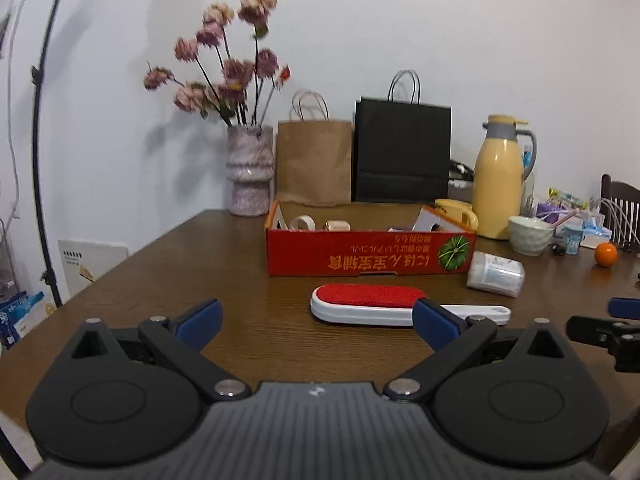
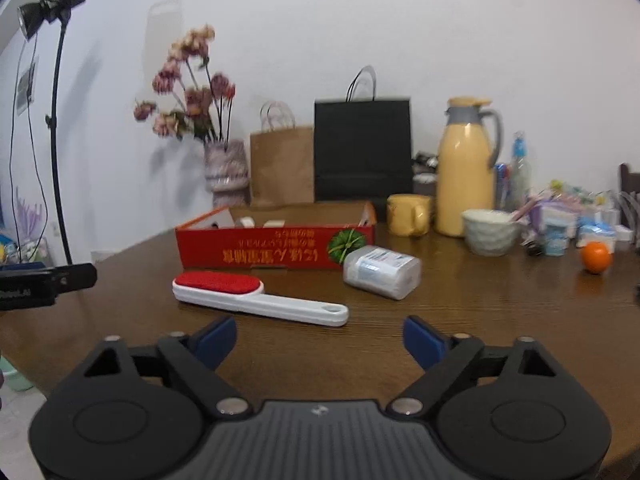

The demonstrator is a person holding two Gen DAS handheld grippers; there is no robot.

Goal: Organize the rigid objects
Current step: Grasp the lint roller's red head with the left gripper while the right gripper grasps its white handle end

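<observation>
A white lint brush with a red pad [image 1: 370,303] lies on the wooden table [image 1: 248,272] in front of a shallow red cardboard box [image 1: 370,258]; it also shows in the right wrist view [image 2: 256,296]. A clear plastic tub on its side [image 1: 495,274] lies right of the box, also in the right wrist view [image 2: 382,271]. The box [image 2: 276,250] holds a tape roll [image 1: 303,223] and small items. My left gripper [image 1: 316,322] is open and empty, just short of the brush. My right gripper [image 2: 320,340] is open and empty, near the brush handle.
At the back stand a flower vase [image 1: 250,170], a brown bag [image 1: 314,160], a black bag [image 1: 402,152], a yellow thermos [image 1: 500,178] and a yellow mug [image 2: 408,214]. A bowl [image 1: 530,234], an orange [image 1: 605,254] and clutter sit right. A light stand [image 2: 56,120] is left.
</observation>
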